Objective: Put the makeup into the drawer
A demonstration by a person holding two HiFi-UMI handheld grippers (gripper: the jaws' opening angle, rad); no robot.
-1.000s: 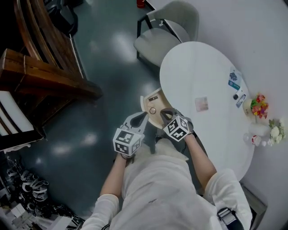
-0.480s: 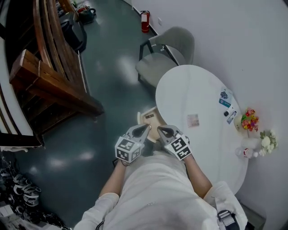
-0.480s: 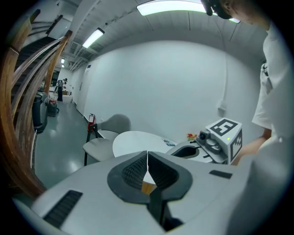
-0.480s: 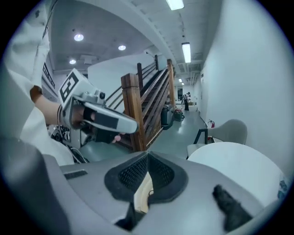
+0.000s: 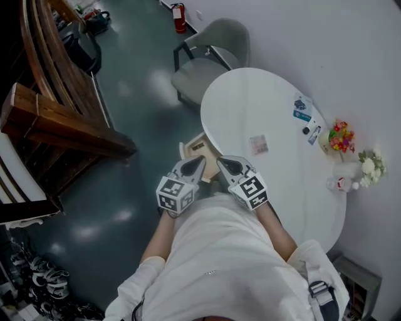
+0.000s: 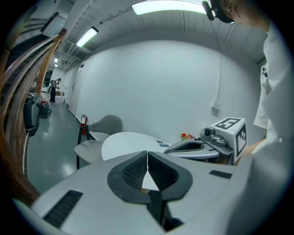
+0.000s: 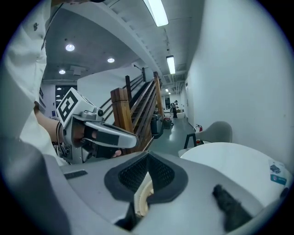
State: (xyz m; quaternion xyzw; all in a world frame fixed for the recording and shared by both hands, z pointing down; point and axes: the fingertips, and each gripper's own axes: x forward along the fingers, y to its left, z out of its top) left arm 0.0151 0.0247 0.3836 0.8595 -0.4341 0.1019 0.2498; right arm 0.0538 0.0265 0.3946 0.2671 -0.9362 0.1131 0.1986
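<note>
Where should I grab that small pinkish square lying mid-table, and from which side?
Take the pinkish square by two opposite edges, coming down from above on the person's side of the table. It lies flat with bare tabletop around it, so probably only its edges offer a hold.

A grey chair (image 5: 208, 55) stands at the white oval worktop's (image 5: 250, 100) far end, a red fire extinguisher (image 5: 179, 16) beyond. Bright flowers (image 5: 340, 135) and blue cards (image 5: 302, 108) sit by the wall; a wooden staircase (image 5: 62, 122) rises opposite.
</note>
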